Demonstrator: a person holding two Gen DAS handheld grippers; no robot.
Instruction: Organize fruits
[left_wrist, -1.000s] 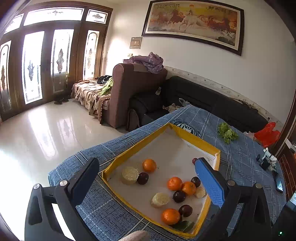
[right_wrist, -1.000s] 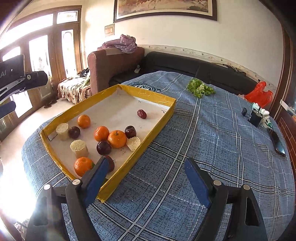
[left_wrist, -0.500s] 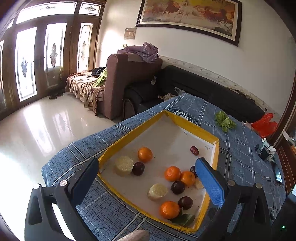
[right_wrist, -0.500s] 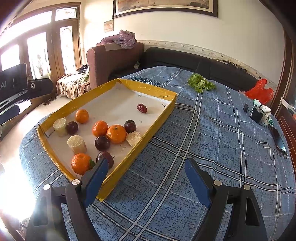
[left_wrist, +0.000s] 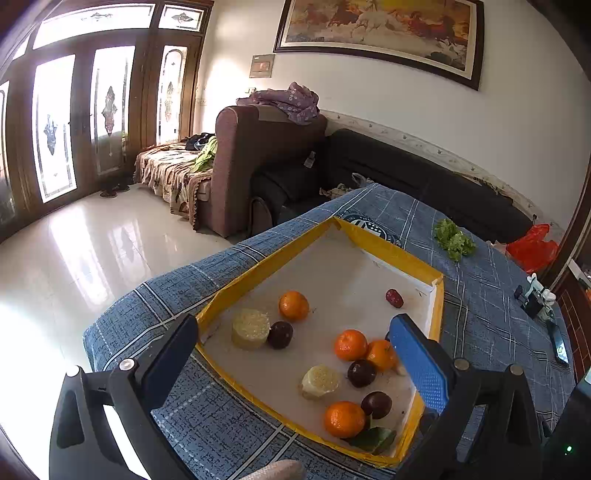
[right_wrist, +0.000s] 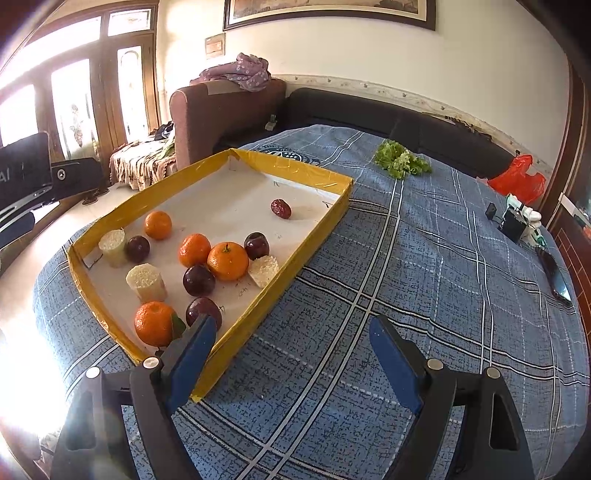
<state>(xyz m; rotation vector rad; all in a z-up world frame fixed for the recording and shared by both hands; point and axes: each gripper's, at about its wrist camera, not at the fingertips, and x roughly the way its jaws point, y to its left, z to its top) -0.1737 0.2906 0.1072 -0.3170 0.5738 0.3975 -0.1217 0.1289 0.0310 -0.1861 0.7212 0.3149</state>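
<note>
A shallow tray (right_wrist: 314, 177) with yellow taped walls and a white floor lies on a table draped in blue plaid cloth (right_wrist: 424, 288). Inside it sit four glossy oranges, one with a green leaf at the near corner (right_wrist: 153, 323), four dark round plums such as one (right_wrist: 198, 280) touching the central orange (right_wrist: 228, 260), three pale, rough-surfaced cylindrical chunks including one (right_wrist: 146, 282) near the middle, and a small wrinkled red date (right_wrist: 280, 208) alone toward the far end. Faint pen marks on the tray floor are too small to read; a round emblem printed on the cloth beyond the tray is also illegible. A bunch of leafy greens (right_wrist: 400, 160) rests on the cloth, well apart from the tray. The left gripper (left_wrist: 295, 354) hovers over the tray's near end, jaws wide and empty; the right gripper (right_wrist: 293, 347) hangs spread wide over the tray's near wall and bare cloth, gripping nothing.
</note>
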